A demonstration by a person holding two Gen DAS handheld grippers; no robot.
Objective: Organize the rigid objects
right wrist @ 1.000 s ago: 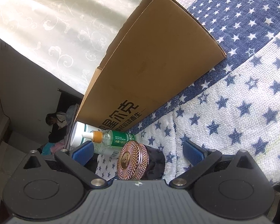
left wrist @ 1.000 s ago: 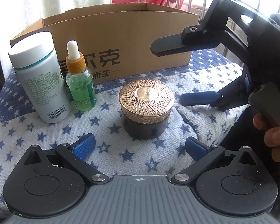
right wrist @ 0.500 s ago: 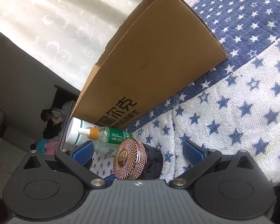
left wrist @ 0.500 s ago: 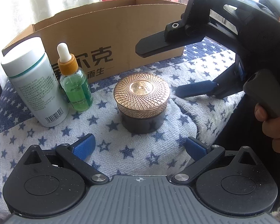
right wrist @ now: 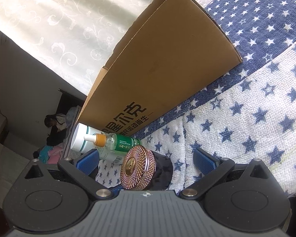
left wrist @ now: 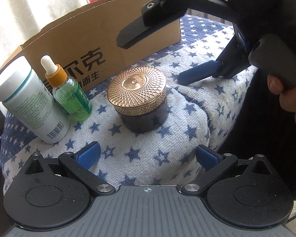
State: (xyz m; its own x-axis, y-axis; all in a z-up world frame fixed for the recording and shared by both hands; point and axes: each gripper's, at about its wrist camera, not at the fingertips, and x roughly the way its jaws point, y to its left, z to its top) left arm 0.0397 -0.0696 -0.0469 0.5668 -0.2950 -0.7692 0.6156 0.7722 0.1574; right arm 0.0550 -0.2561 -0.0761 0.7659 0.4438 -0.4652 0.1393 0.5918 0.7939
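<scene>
Star cloth [left wrist: 157, 150]: jar [left wrist: 140, 100] ahead of both spread, empty grippers' fingers [left wrist: 88, 154].

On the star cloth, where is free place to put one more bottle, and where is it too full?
Free: the star cloth between the gold-lid jar and the left gripper. Crowded: the strip along the cardboard box, where white bottle and dropper bottle stand together.
</scene>
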